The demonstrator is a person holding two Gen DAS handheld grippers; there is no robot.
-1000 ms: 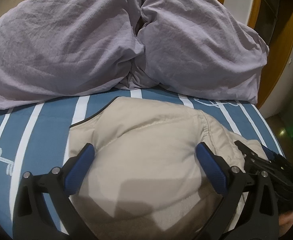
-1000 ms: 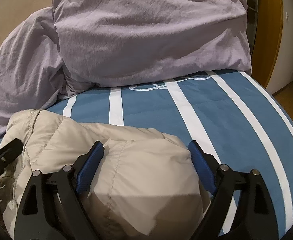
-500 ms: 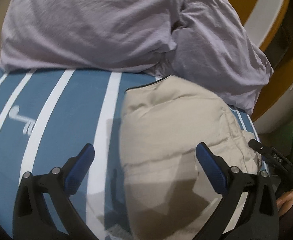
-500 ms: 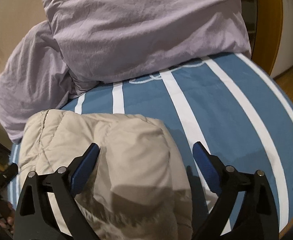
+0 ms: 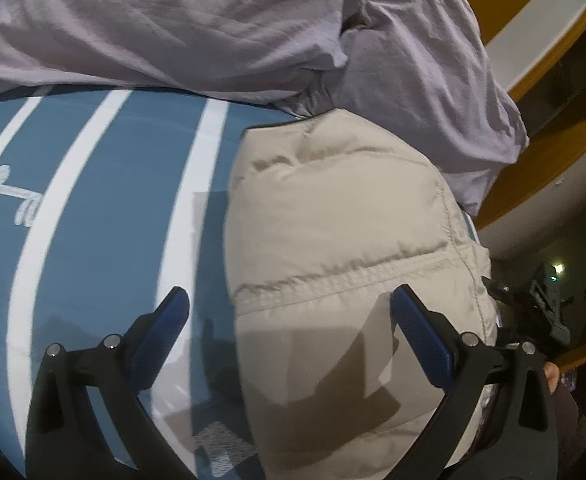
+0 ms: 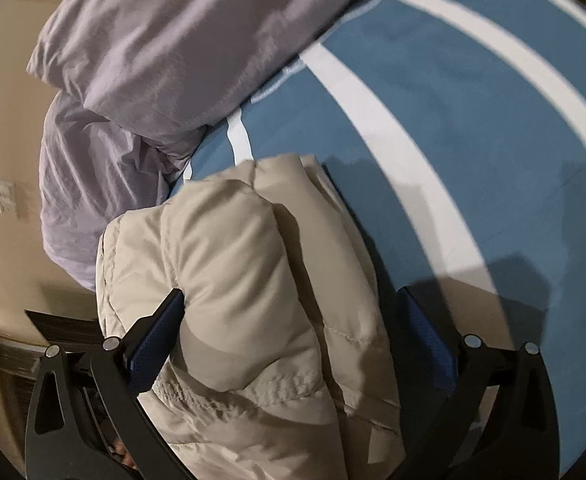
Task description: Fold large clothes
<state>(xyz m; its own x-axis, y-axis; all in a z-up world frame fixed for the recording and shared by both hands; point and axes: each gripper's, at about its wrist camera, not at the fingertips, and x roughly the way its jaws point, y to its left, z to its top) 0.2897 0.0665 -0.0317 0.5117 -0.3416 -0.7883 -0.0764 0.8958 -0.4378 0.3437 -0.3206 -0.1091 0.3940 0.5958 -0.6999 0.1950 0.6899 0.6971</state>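
Observation:
A beige puffer jacket [image 5: 345,240] lies bundled on a blue bed sheet with white stripes [image 5: 105,208]. My left gripper [image 5: 289,316] is open; the jacket's left edge runs between its blue pads, the left pad over bare sheet. In the right wrist view the jacket [image 6: 253,288] fills the gap of my right gripper [image 6: 293,316], which is open wide with a fingertip on each side of the bundle. Whether the pads touch the fabric I cannot tell. The right gripper's body [image 5: 541,304] shows at the left view's right edge.
Lilac pillows [image 5: 233,28] are piled at the head of the bed, touching the jacket's far end; they also show in the right wrist view [image 6: 165,52]. Wooden trim [image 5: 533,152] and the bed's edge are at the right. A wall with a switch plate [image 6: 5,196] is at the left.
Both views have swung. The left gripper has shifted left, so the jacket now sits under its right half. The right gripper has rolled and closed in around the bundle. Both stay open.

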